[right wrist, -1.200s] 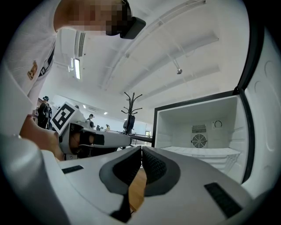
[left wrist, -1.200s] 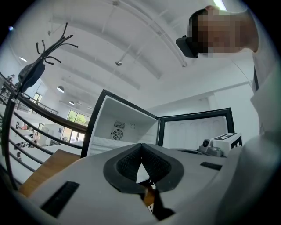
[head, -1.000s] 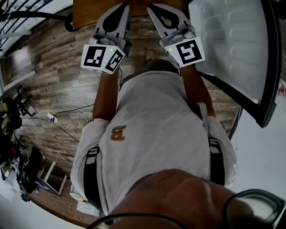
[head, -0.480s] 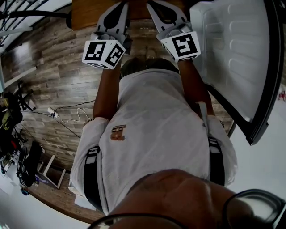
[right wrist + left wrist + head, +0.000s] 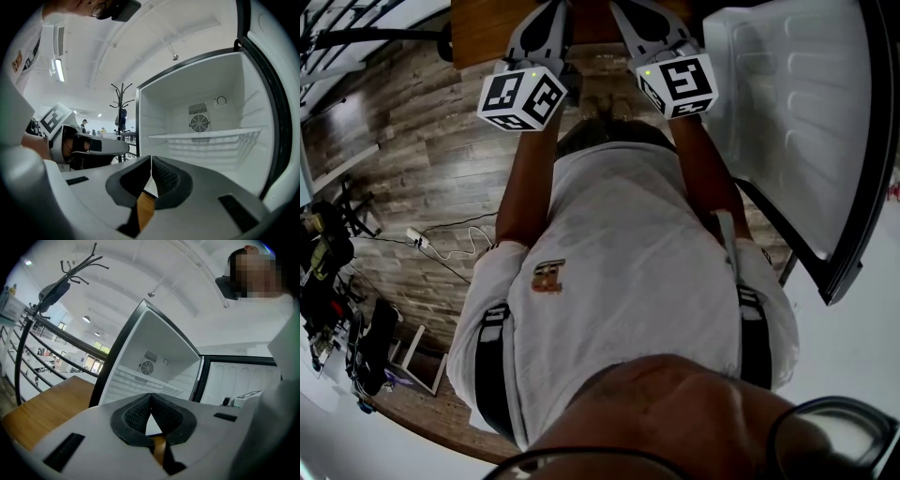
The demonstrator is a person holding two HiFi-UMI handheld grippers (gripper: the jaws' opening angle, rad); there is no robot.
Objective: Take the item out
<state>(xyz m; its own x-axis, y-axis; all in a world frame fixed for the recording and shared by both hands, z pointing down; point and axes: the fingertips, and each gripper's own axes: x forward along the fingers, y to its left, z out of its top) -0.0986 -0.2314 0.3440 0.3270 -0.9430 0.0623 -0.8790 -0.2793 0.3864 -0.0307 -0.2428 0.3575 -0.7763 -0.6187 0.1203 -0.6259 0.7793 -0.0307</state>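
A small white fridge [image 5: 206, 117] stands open in front of me, and its door [image 5: 797, 112] is swung out to my right. The inside shows a wire shelf [image 5: 201, 136] and a round fan grille [image 5: 199, 123]. I see no item on the shelf or on the parts of the interior in view. My left gripper [image 5: 546, 23] and right gripper [image 5: 647, 23] are held side by side before the opening, both shut with nothing between the pads. The left gripper view looks at the fridge [image 5: 154, 366] from its left side. The left gripper [image 5: 84, 145] also shows in the right gripper view.
A wooden top [image 5: 487, 28] lies to the left of the fridge, also seen in the left gripper view [image 5: 47, 404]. A coat rack [image 5: 122, 103] stands behind it. On the plank floor lie cables [image 5: 441, 239] and dark clutter [image 5: 337, 319] at my left.
Both grippers have moved a little forward, towards the top of the head view. Their jaws stay shut.
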